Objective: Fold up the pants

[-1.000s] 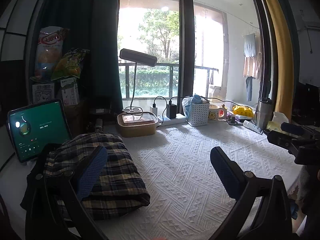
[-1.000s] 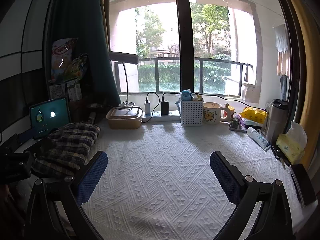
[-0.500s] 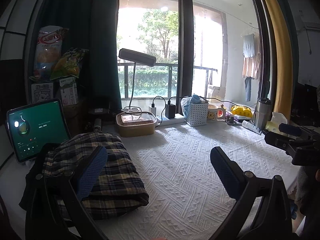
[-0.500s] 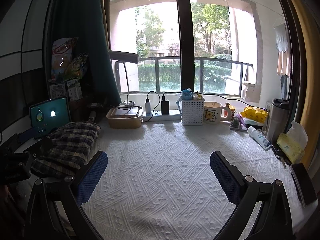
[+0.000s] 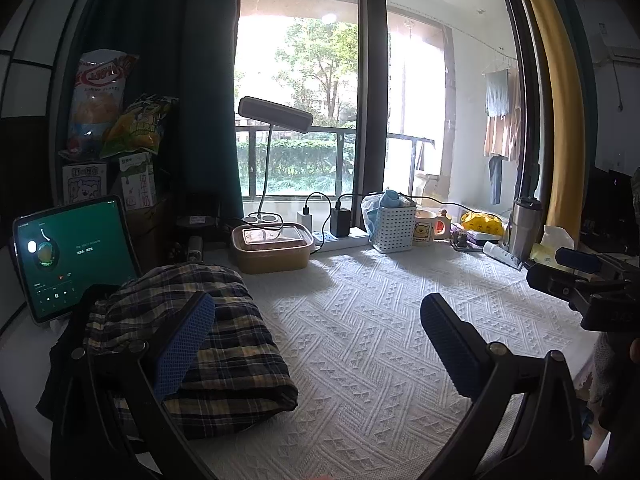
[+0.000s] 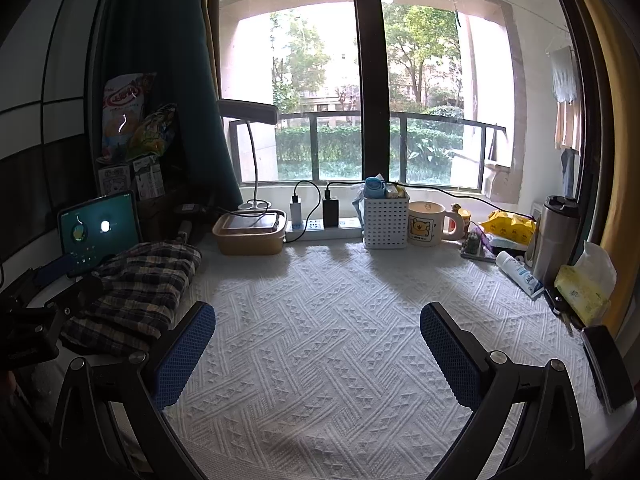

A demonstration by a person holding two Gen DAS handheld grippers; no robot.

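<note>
The plaid pants lie folded in a compact bundle at the left of the white textured cloth. They also show in the right wrist view, far left. My left gripper is open and empty, held above the cloth, its left finger over the bundle's near edge. My right gripper is open and empty over the bare middle of the cloth, well right of the pants. Each gripper shows at the edge of the other's view.
A tablet stands behind the pants. Along the window sit a brown lidded box, desk lamp, power strip, white basket, mug, steel tumbler, tissue pack and phone.
Almost nothing has changed. The left wrist view has shifted very slightly; both grippers stay open and the pants have not moved.
</note>
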